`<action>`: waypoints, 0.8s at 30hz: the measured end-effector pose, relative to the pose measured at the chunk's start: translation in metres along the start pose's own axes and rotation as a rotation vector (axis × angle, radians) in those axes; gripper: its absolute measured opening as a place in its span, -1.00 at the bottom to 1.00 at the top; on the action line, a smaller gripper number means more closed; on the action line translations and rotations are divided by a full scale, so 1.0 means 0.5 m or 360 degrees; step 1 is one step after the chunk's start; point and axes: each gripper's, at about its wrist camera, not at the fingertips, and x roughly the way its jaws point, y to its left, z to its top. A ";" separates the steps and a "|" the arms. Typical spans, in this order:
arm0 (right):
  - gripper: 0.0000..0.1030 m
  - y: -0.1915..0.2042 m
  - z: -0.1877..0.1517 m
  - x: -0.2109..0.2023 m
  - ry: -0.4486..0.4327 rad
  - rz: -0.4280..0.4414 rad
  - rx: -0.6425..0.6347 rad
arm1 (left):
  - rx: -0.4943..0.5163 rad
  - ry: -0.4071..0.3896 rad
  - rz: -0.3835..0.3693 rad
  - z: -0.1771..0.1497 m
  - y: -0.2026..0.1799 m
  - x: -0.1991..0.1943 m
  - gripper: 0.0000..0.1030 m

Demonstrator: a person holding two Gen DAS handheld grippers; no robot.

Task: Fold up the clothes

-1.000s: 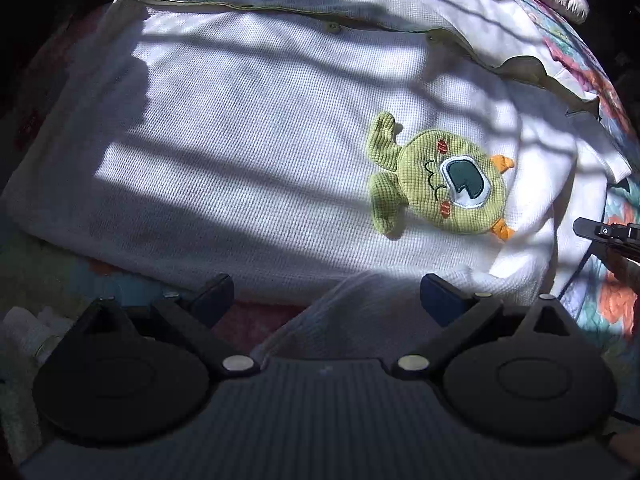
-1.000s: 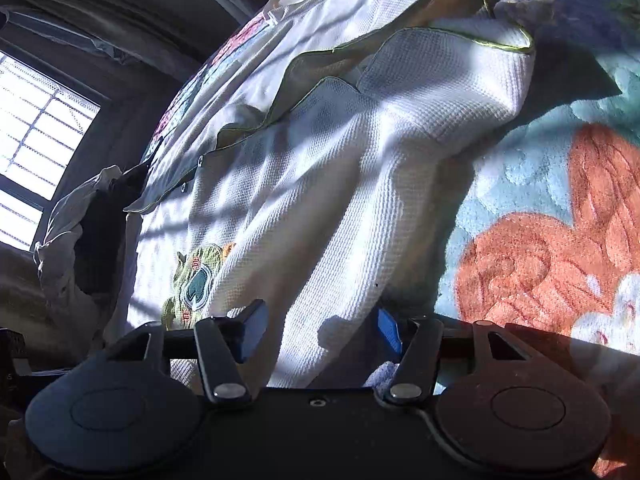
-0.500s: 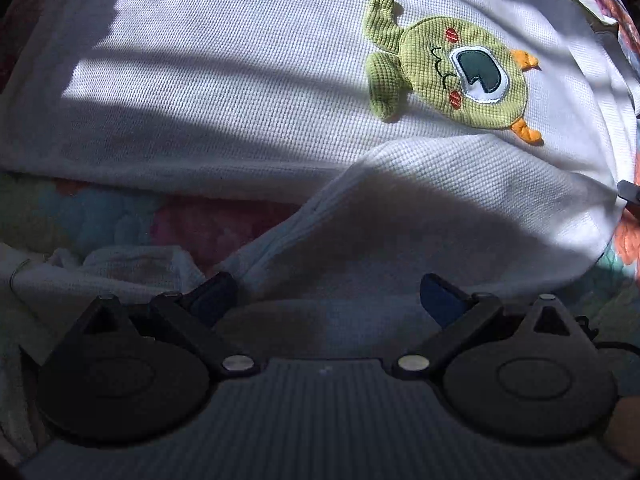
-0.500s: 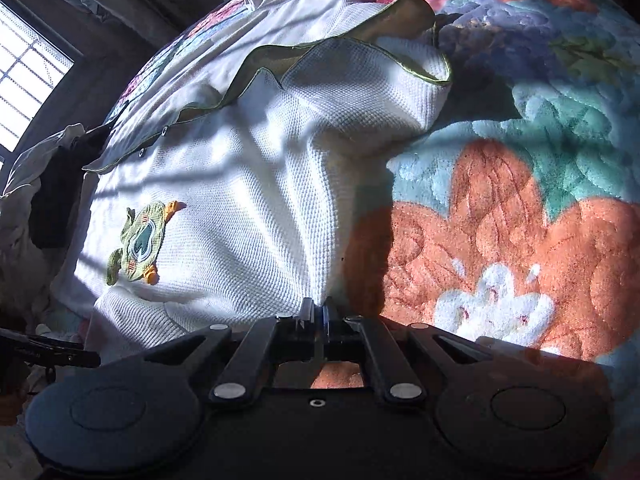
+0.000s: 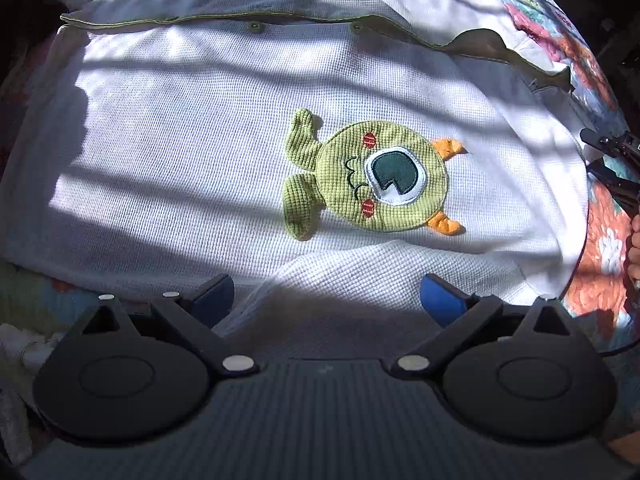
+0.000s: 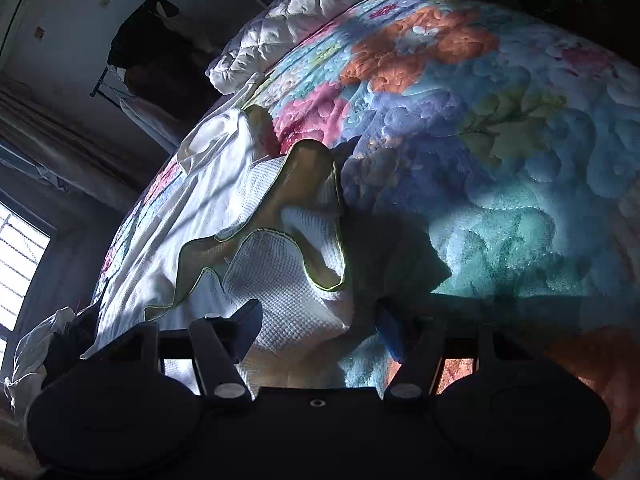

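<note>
You are holding both the left gripper [image 5: 326, 296] and right gripper [image 6: 316, 328] with jaws wide over the soft, light, floppy white waffle-knit baby top [image 5: 200, 152] lying on the flowery bed quilt [image 6: 500, 160], so pinch its hem.

Sunlit floral quilt [image 6: 500, 152] covers the bed beside a window [image 6: 20, 272].

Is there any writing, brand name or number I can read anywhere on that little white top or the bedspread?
None: no readable text in either view.
The white top carries only a green monster patch, a picture with no letters.
The floral quilt shows only a flower pattern.
</note>
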 end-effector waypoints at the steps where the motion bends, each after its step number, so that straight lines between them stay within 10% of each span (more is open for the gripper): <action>1: -0.58 0.001 0.003 0.001 -0.0012 -0.0028 -0.0032 | 0.0012 -0.0010 0.0017 0.004 -0.006 0.003 0.96; 2: -0.82 0.000 0.005 0.001 -0.0018 -0.0057 -0.0060 | 0.0011 -0.0011 0.0026 0.007 -0.009 0.005 0.96; 14: -0.85 -0.007 0.037 0.002 -0.0088 -0.0400 -0.0397 | 0.0001 0.0118 0.0072 0.004 -0.005 0.057 0.96; 24: 0.12 0.068 0.052 -0.098 0.0021 -0.0306 -0.0441 | 0.0008 -0.0086 0.0069 0.029 -0.023 0.004 0.96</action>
